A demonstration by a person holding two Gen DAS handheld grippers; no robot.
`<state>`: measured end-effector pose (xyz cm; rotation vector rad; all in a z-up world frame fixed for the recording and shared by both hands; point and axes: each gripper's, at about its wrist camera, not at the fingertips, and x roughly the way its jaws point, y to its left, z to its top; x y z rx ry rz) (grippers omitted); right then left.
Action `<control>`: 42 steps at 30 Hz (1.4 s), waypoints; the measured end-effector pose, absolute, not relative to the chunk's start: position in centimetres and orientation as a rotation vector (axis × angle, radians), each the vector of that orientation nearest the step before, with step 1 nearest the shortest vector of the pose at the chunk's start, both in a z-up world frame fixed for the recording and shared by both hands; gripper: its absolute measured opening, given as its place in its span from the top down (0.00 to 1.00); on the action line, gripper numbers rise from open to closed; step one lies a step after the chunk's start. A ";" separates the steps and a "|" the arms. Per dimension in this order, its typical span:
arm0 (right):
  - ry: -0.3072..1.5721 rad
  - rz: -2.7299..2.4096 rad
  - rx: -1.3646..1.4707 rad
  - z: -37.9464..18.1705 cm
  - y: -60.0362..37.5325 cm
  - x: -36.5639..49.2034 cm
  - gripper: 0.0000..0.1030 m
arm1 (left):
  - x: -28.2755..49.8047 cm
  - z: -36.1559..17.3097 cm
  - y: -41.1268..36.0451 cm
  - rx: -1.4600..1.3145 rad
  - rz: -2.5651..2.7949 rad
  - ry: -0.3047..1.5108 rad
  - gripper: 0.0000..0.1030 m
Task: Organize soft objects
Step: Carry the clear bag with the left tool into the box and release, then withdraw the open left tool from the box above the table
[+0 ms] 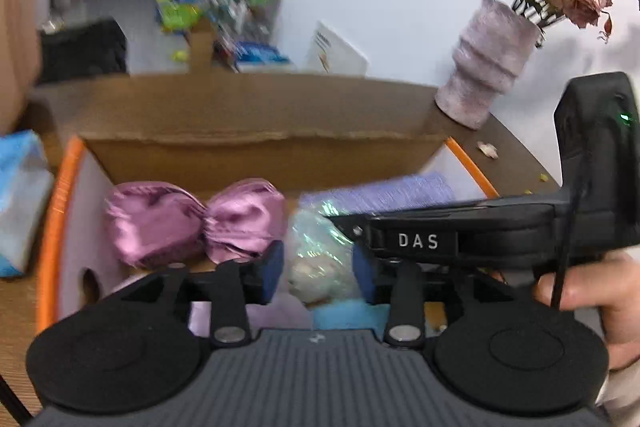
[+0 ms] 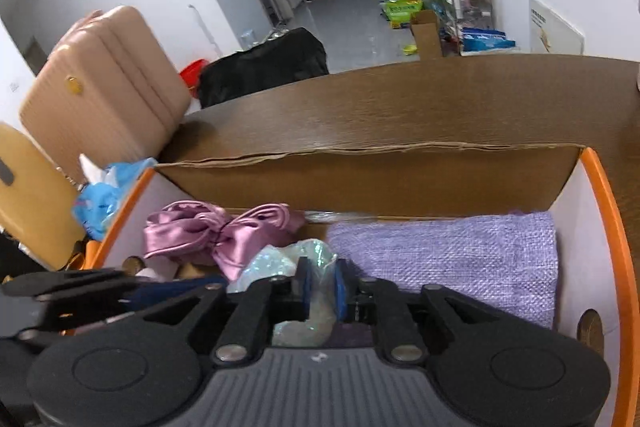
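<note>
A cardboard box (image 1: 256, 147) with an orange rim (image 2: 600, 187) stands on a brown table. Inside lie a pink satin bow (image 1: 192, 223) (image 2: 216, 231), a folded lilac knit cloth (image 2: 448, 255) (image 1: 384, 187), and an iridescent plastic-wrapped soft item (image 1: 316, 255) (image 2: 280, 263). My right gripper (image 2: 322, 291) is shut on the iridescent item, pinching its wrap. My left gripper (image 1: 318, 271) is open, its blue pads (image 1: 272, 271) on either side of the same item. The right gripper's body (image 1: 480, 231) crosses the left wrist view on the right.
A ribbed grey vase (image 1: 484, 67) with dried pink flowers stands on the table behind the box's right corner. A blue tissue pack (image 1: 20, 203) lies left of the box. A pink suitcase (image 2: 104, 83) and a black bag (image 2: 264, 67) stand beyond the table.
</note>
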<state>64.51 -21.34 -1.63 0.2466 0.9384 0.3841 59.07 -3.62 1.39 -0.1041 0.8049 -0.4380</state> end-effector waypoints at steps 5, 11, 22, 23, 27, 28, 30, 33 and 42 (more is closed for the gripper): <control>0.910 0.409 0.294 0.0 -22.0 63.8 0.64 | 57.0 3.1 -2.0 -0.107 -0.417 0.778 0.47; 0.783 0.374 0.259 6.5 -25.1 58.6 0.60 | 51.5 8.4 -0.2 -0.073 -0.400 0.693 0.35; 0.596 0.314 0.139 14.8 -31.1 40.7 0.52 | 36.5 15.7 1.0 -0.003 -0.393 0.525 0.25; 0.585 0.314 0.139 15.0 -31.4 39.2 0.52 | 35.4 15.8 1.0 -0.001 -0.394 0.516 0.25; 0.531 0.312 0.110 14.6 -31.1 33.2 0.52 | 29.9 15.1 1.0 0.010 -0.377 0.474 0.23; 0.514 0.316 0.098 14.3 -30.9 31.5 0.51 | 28.4 14.7 1.0 0.018 -0.368 0.460 0.23; 0.470 0.327 0.067 13.5 -30.5 27.7 0.47 | 24.9 13.7 1.1 0.037 -0.360 0.421 0.21; 0.426 0.338 0.040 11.8 -30.0 22.4 0.46 | 20.1 11.9 1.3 0.036 -0.356 0.373 0.19; 0.443 0.357 0.120 5.5 -28.7 11.9 0.45 | 11.2 7.0 2.6 -0.093 -0.354 0.393 0.17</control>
